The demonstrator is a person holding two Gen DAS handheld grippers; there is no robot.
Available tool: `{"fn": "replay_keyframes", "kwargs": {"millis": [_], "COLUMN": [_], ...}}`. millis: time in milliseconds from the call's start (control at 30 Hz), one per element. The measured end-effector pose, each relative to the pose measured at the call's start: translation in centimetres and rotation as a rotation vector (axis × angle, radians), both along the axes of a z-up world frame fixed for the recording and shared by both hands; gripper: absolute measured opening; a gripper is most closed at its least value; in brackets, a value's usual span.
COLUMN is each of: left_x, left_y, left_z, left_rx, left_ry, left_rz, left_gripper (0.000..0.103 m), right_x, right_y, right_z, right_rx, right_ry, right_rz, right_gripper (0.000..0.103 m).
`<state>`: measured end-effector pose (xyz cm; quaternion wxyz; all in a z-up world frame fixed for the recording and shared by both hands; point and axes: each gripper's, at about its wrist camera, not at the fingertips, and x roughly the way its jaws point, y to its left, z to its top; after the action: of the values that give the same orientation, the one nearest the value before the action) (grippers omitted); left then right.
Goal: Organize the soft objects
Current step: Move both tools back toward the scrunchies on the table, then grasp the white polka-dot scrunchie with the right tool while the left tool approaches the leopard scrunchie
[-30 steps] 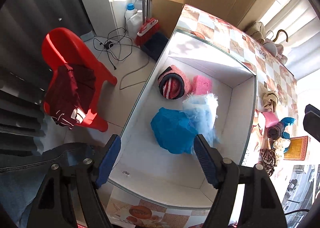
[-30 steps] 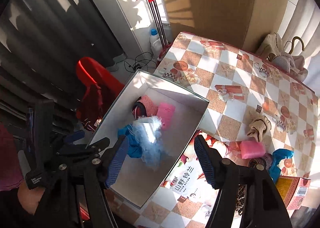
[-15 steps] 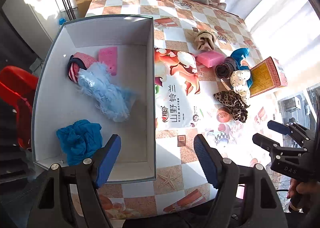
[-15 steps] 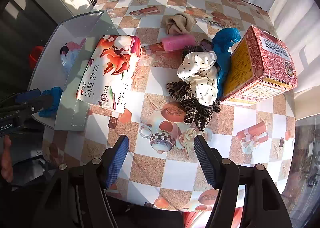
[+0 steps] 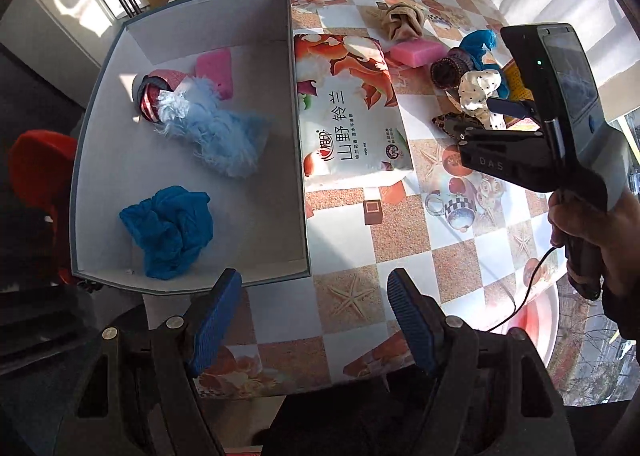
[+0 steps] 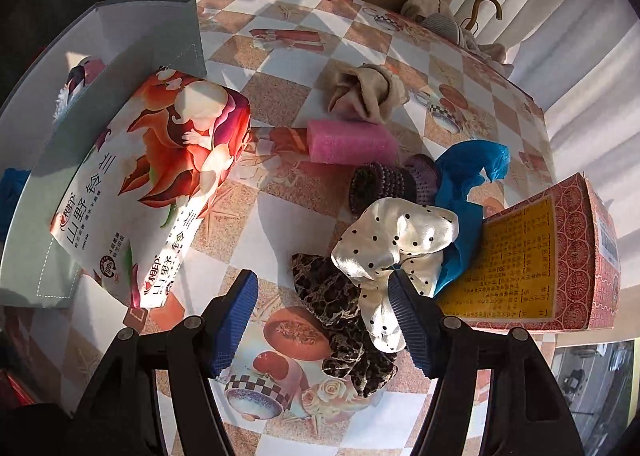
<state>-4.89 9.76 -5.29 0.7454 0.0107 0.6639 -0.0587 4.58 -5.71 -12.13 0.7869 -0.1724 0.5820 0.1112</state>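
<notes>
Tabletop (image 6: 280, 216): checkered, sunlit.
Box (image 5: 298, 184): left edge; holds blue cloth (image 5: 168, 230), fluffy piece (image 5: 216, 136).
Polka-dot scrunchie (image 6: 394, 244): right edge, touching right gripper's (image 6: 322, 298) pad.
Grippers: right and left (image 5: 314, 310) spread, empty.

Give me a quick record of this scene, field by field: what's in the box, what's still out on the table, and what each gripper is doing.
In box: blue cloth, fluffy light-blue item, pink sponge, striped roll
On table: tissue pack, second pink sponge, beige cloth, polka-dot scrunchie, leopard scrunchie, red carton
Left gripper: open, empty, near the box's front edge
Right gripper: open, at the scrunchies
</notes>
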Motion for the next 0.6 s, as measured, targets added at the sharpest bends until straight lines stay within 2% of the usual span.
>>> {"fn": "replay_keyframes", "kwargs": {"millis": [33,67,200,267,300,367,400,467,600], "left_x": [-0.2,-0.3,0.0,0.5,0.7,1.0,1.1,1.1,0.3], "left_y": [-0.1,-0.4,-2.2,-3.4,-3.8,-4.8,-5.2,-5.8,-6.2], "left_z": [0.0,0.0,0.2,0.4,0.5,0.7,0.7,0.8,0.5], "left_rx": [0.007,0.013,0.008,0.002,-0.003,-0.008,-0.007,0.001,0.035], "left_ry": [0.005,0.007,-0.004,-0.013,-0.018,-0.025,-0.027,-0.028,-0.009], "left_rz": [0.000,-0.004,-0.036,-0.052,-0.057,-0.067,-0.074,-0.087,-0.098], "left_gripper": [0.079,0.079,0.079,0.079,0.079,0.079,0.079,0.079,0.079], "right_x": [-0.1,-0.4,-4.0,-6.1,-7.0,-7.7,-7.6,-6.7,-2.6], "right_y": [0.1,0.3,-0.2,-1.0,-1.3,-1.6,-1.8,-1.8,-1.2], "right_z": [-0.3,-0.6,0.7,1.7,2.2,3.0,3.4,3.7,0.9], "right_rx": [0.048,0.086,0.216,0.187,0.149,0.065,0.029,-0.035,-0.138], "right_ry": [0.033,0.070,0.126,0.089,0.050,-0.042,-0.098,-0.180,-0.191], "right_rz": [0.012,0.031,0.113,0.142,0.153,0.173,0.179,0.190,0.198], "right_gripper": [0.040,0.035,0.035,0.036,0.037,0.065,0.069,0.071,0.071]}}
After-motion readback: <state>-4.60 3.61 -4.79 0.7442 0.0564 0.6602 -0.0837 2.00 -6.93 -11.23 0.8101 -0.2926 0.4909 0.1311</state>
